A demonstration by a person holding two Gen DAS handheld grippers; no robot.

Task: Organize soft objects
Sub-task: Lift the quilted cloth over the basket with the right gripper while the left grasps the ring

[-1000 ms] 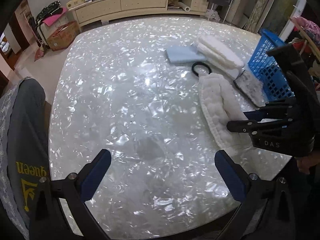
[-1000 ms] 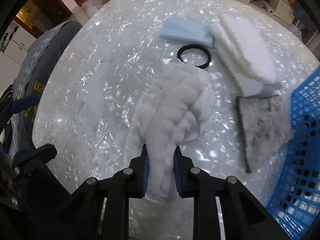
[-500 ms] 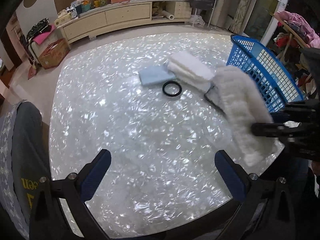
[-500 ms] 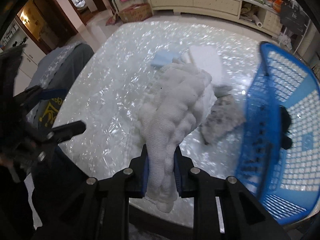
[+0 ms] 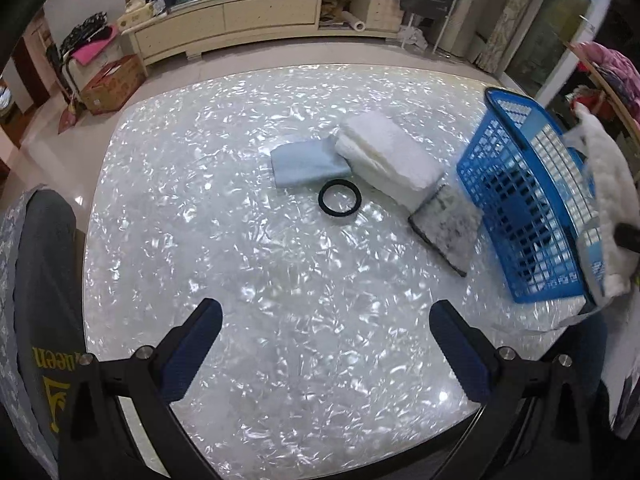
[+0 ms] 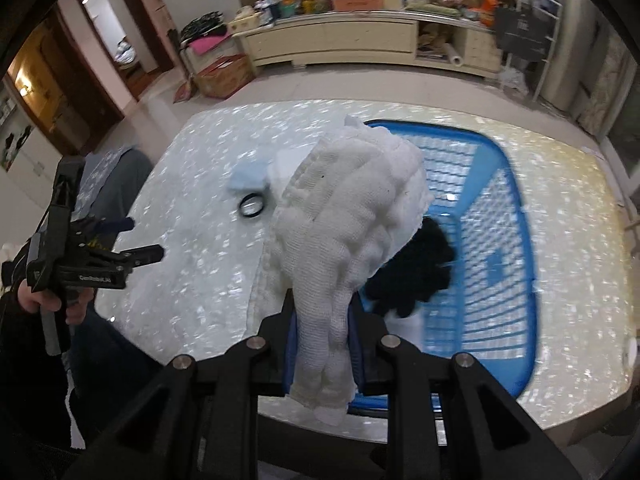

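right gripper (image 6: 322,328) clenched on the white quilted cloth (image 6: 348,216); cloth pinched between both pads, its bunched bulk rising ahead of the jaws, a short tail hanging behind them. cloth held in the air over the blue basket (image 6: 500,216), which sits on the pearly table (image 5: 240,240) with a dark item (image 6: 416,268) inside. left gripper (image 5: 326,344) jaws spread wide, nothing between, above bare table.

a lived-in home living room: a long cream sideboard (image 5: 256,16) crowded with household clutter along the far wall, a cardboard box (image 5: 112,84) on the floor far left, an open doorway (image 6: 112,44).
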